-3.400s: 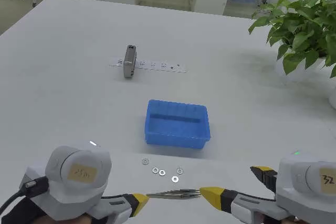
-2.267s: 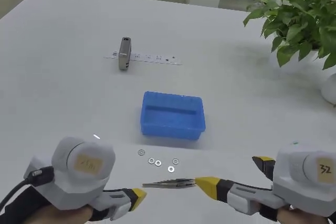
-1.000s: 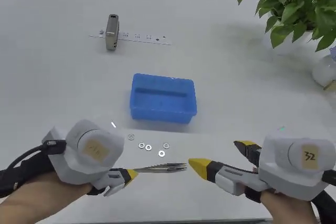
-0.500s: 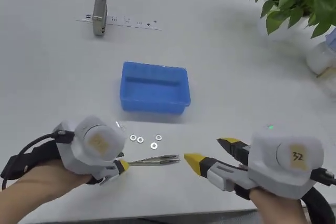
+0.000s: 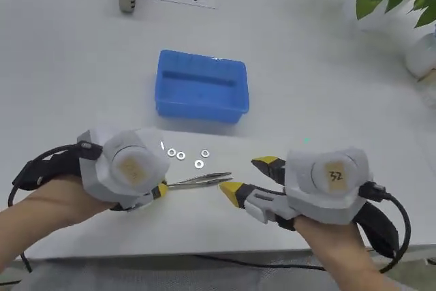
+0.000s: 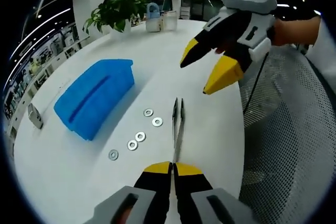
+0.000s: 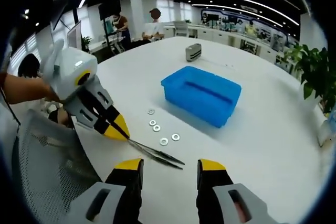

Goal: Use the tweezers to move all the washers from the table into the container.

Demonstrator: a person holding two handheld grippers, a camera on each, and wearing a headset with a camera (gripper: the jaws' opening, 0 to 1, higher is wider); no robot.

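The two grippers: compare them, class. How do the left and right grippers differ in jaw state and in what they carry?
The left gripper has its jaws shut; the right gripper has its jaws spread apart. The left gripper clamps the tweezers by their back end; the right gripper holds nothing. Both have yellow jaw tips and pale bodies, and they point toward each other beside the washers.

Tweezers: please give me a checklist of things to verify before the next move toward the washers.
1. Left hand-held gripper shut on the tweezers: ok.
2. Tweezers tips free, no washer between them: ok.
3. Tweezers tips aimed at a washer: not ok, they point past the washers toward the right hand-held gripper.
4. Washers in sight, between tweezers and container: ok.
5. Container upright and open: ok.
6. Right hand-held gripper open, holding nothing: ok.
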